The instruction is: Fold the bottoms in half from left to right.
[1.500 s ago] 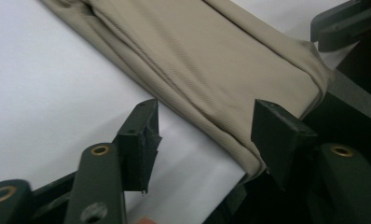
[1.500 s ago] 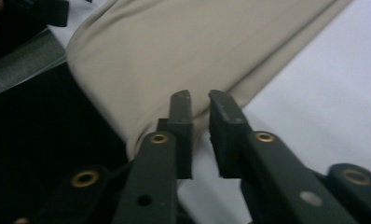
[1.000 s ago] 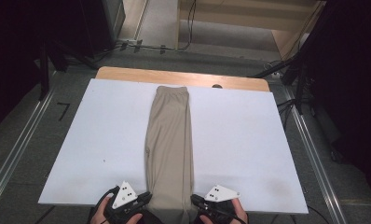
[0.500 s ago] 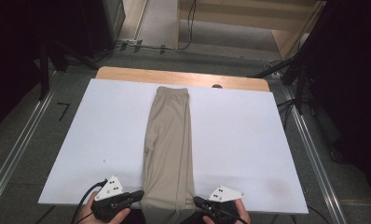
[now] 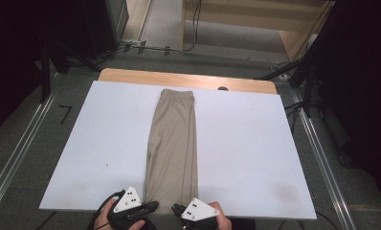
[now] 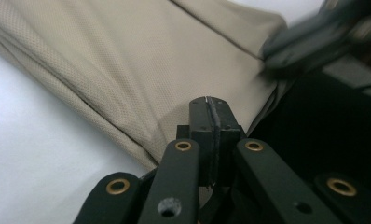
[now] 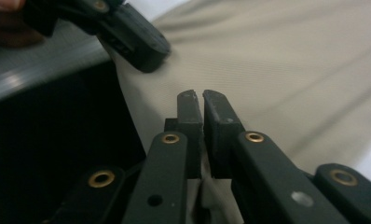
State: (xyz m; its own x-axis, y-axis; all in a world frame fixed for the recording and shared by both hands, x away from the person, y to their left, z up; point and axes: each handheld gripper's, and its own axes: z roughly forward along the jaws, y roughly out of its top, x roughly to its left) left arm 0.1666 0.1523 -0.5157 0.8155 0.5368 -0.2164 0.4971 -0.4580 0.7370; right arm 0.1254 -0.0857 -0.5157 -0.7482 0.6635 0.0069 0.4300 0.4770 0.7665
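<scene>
While the tan pants (image 5: 172,143) lie folded long on the white table (image 5: 255,153), running from near to far, I pinch their near end with my left gripper (image 5: 150,207) and right gripper (image 5: 178,209), both pressed together on cloth.

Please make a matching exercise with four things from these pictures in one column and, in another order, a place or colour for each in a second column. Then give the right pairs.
Column 1
1. beige trousers
2. white board
3. left gripper
4. wooden strip

Column 2
A. along the far edge of the table
B. lying lengthwise down the middle of the table
C. at the near left corner of the cloth, fingers together
D. the pale surface under the cloth

Pairs: 1-B, 2-D, 3-C, 4-A
</scene>
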